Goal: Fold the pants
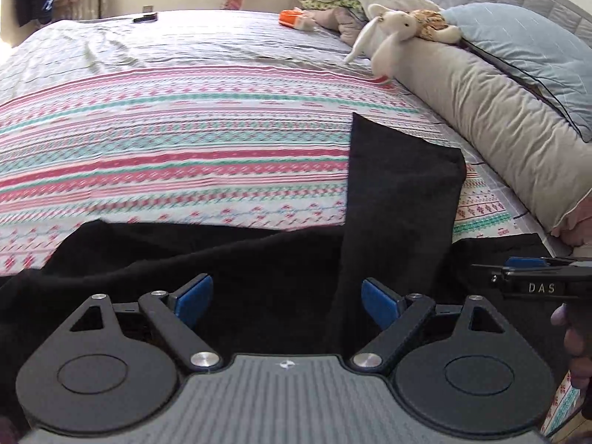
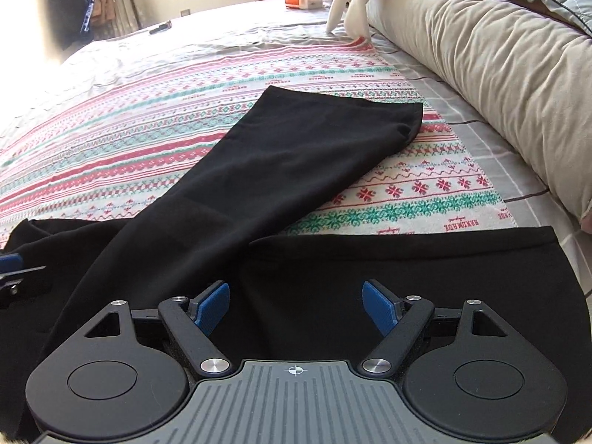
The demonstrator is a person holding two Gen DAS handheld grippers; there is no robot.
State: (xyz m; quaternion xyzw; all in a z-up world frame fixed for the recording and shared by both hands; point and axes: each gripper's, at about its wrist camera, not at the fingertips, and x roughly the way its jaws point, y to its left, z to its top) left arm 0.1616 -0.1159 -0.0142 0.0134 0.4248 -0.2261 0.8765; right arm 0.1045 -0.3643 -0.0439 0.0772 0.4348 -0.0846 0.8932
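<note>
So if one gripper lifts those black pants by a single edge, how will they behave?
The black pants would likely droop: the fabric lies limp and flat on the patterned sheet. The splayed leg probably trails behind. They look thin, so probably light, and the matte cloth seems unlikely to slip.

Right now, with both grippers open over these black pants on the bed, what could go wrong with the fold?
1. One leg lies angled away from the rest of the pants, so folding now probably comes out crooked.
2. The left gripper and right gripper grip nothing; on black cloth, edges are hard to see, so a pinch may miss.
</note>
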